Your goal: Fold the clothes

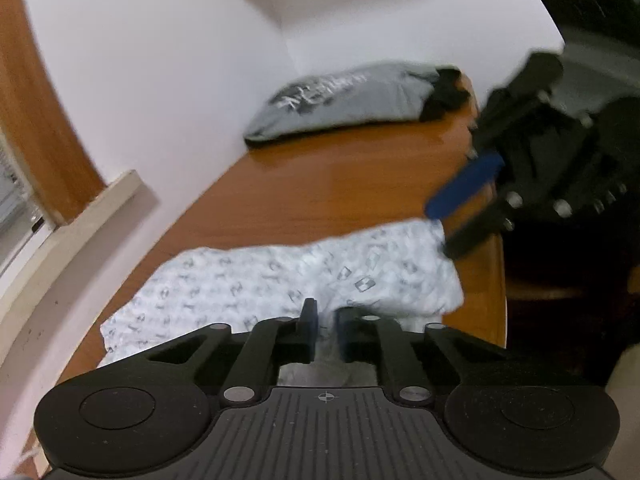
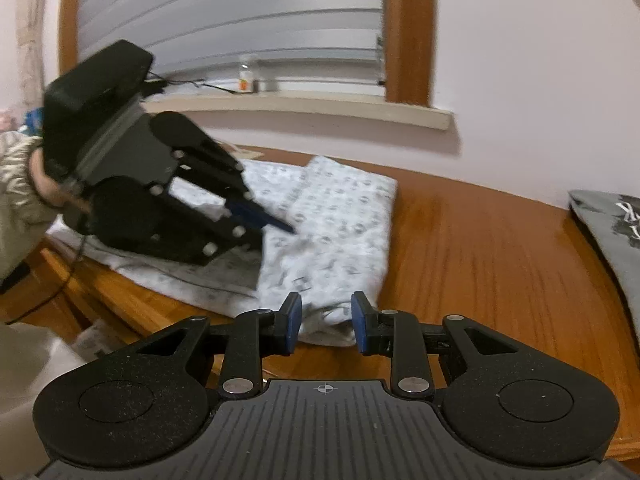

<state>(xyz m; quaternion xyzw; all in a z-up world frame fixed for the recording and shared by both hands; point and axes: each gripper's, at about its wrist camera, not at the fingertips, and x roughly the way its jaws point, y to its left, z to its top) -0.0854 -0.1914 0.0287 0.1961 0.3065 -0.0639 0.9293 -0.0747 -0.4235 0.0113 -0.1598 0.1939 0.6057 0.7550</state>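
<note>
The left gripper (image 1: 324,330) had its jaws drawn nearly together, its blue-faced pads (image 1: 311,322) pinching a raised fold of the white patterned garment (image 1: 280,276) at its near edge. In the right wrist view the same gripper (image 2: 276,222) lay tilted down onto the cloth, its tips pressed into the fabric.

The right gripper (image 2: 326,322) stood partly apart, with a bunched corner of the garment (image 2: 336,216) lying between its blue pads (image 2: 294,320); whether the pads actually pressed on the cloth could not be told. From the left wrist view, that gripper (image 1: 448,228) reached down to the garment's far right corner, by the table's edge.

The garment was soft, thin and crinkled, white with a small grey repeating print, folded into a rough rectangle and lying flat on the table (image 2: 480,248), a glossy orange-brown wooden surface with visible grain. Both grippers were matte black plastic with silver pivot pins.

Well apart from it, at the far end of the table in the corner of the pale walls, rested a grey folded shirt (image 1: 348,96) with a dark and white graphic, and a black cloth (image 1: 444,96) touched its right side. A wood-framed window with a closed shutter (image 2: 232,20) and a stone sill (image 2: 304,110) stood behind the table.
</note>
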